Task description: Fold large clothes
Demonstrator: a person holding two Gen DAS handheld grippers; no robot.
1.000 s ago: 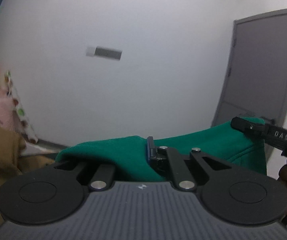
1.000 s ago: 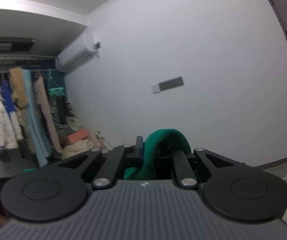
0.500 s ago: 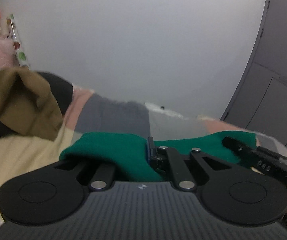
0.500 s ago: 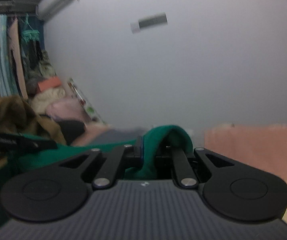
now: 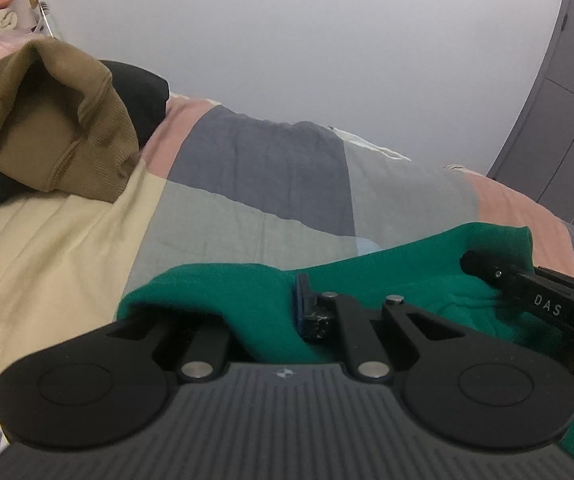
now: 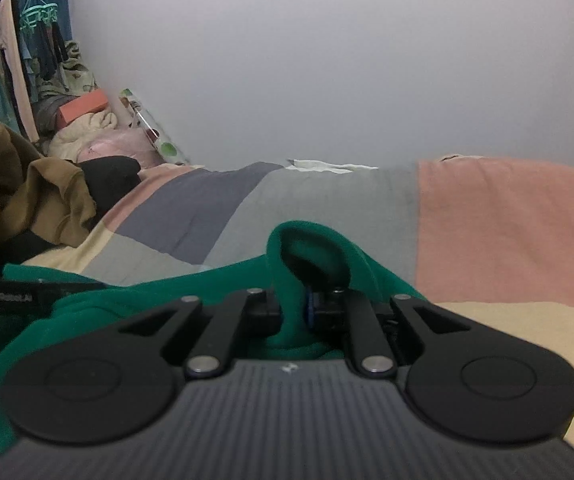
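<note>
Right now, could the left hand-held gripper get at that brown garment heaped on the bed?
Probably not yet. The left hand-held gripper has green garment between its opening jaws. The brown garment lies off to its left, with only bare bedspread between.

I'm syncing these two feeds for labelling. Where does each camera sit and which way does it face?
Left wrist: on the left gripper, jaws opening, green garment between them; faces bed and door; right gripper intrudes.
Right wrist: on right gripper, shut on the garment; faces bed, wall.
Shared: garment, bed, brown clothing.
</note>
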